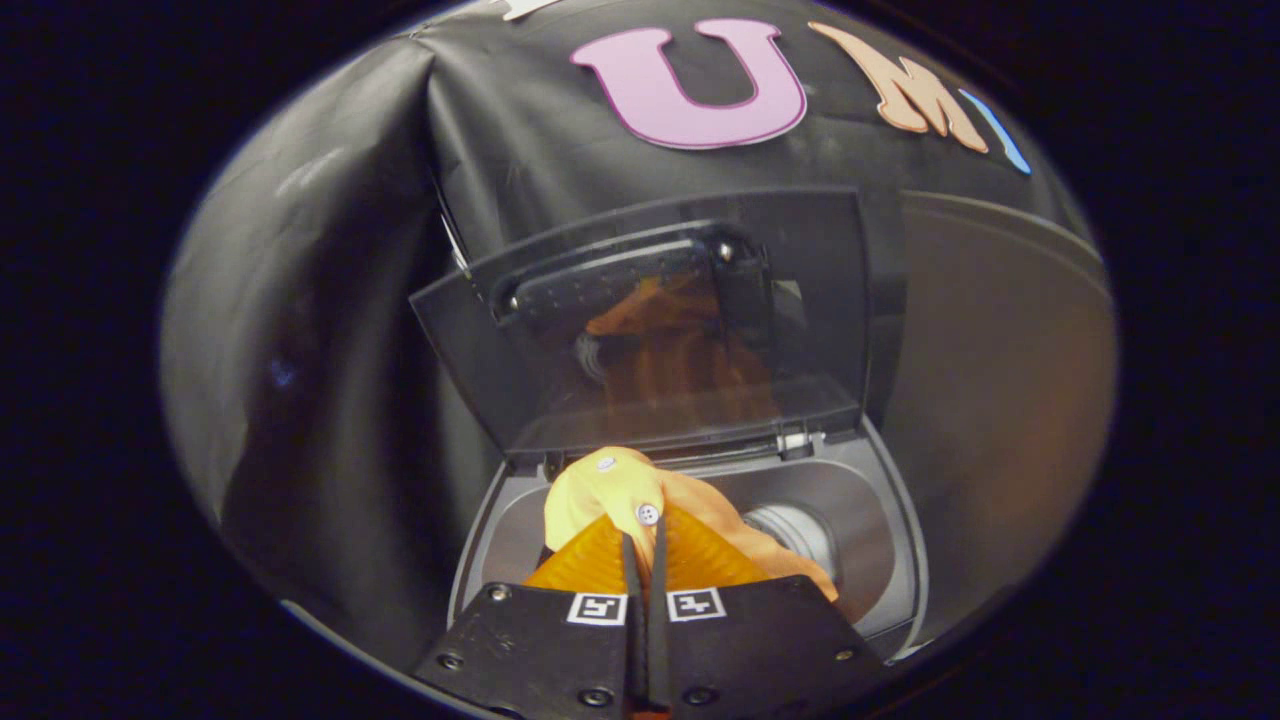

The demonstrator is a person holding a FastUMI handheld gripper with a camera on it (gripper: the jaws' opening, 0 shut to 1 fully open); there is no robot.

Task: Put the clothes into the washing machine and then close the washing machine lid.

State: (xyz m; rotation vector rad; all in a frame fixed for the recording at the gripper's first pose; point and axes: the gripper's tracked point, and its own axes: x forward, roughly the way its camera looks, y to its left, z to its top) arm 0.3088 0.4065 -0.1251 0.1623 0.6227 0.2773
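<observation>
Clothes first: the orange garment [640,500] was pinched between my tongs [645,545], a fold of it caught where the two fingers met. My fingers [631,570] stood almost together, only a thin slit between them, and the cloth bunched up just past their tips, so I read them as clenched on the garment. Two small pale buttons showed on it, one right at my fingertips, the other a little further ahead on the rounded hump of cloth. More of the fabric spread out to either side beneath my fingers, and a flap trailed off to the right of them.

I held the garment over the open top of the washing machine [890,560]. Its grey rim ran around both sides of my tongs, and the pale inner tub [800,530] showed just to the right of the cloth, ahead of my fingers. Whether the garment rested on the tub or hung free above it, I could not tell.

Beyond the garment the washing machine lid [640,320] stood raised, tilted back toward the booth wall [320,350]. It was dark and see-through, hinged along the far edge of the opening, and an orange reflection of the cloth glowed in its panel. A dark ribbed handle piece sat across its upper part.
</observation>
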